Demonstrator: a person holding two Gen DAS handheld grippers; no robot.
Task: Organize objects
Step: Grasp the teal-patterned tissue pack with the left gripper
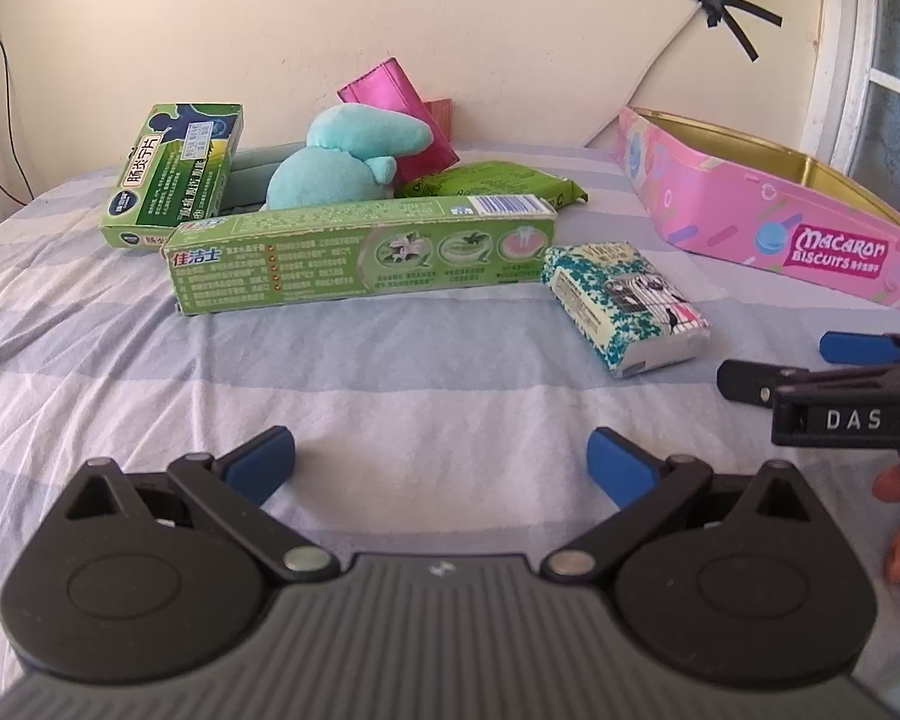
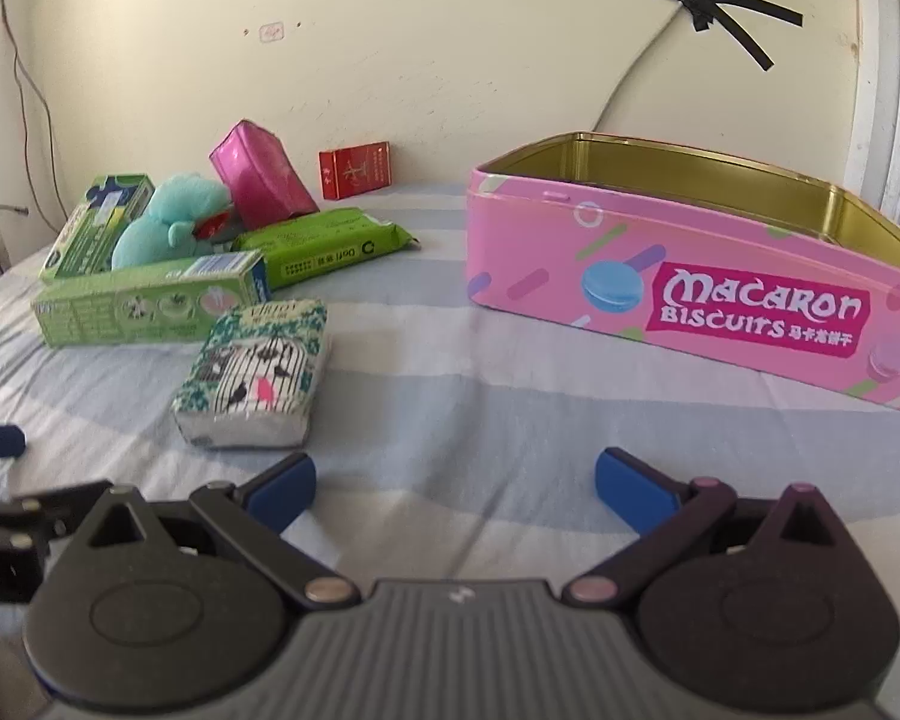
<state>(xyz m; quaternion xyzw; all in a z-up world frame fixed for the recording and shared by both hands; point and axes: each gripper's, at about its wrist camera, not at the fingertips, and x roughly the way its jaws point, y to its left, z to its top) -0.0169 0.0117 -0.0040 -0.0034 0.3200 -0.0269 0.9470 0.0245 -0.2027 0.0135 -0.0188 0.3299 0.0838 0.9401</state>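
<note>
**Both grippers empty over the bedsheet**

We saw the left gripper (image 1: 441,459) and right gripper (image 2: 455,480) spread wide, holding nothing. We found the tissue pack (image 2: 258,372) lying just ahead, the pink tin (image 2: 660,276) standing open, well right.

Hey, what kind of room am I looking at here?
Probably a bedroom: the things lie on a bed with a striped blue sheet, pushed against a plain cream wall. A plush toy and a toothpaste box point to a home.
</note>
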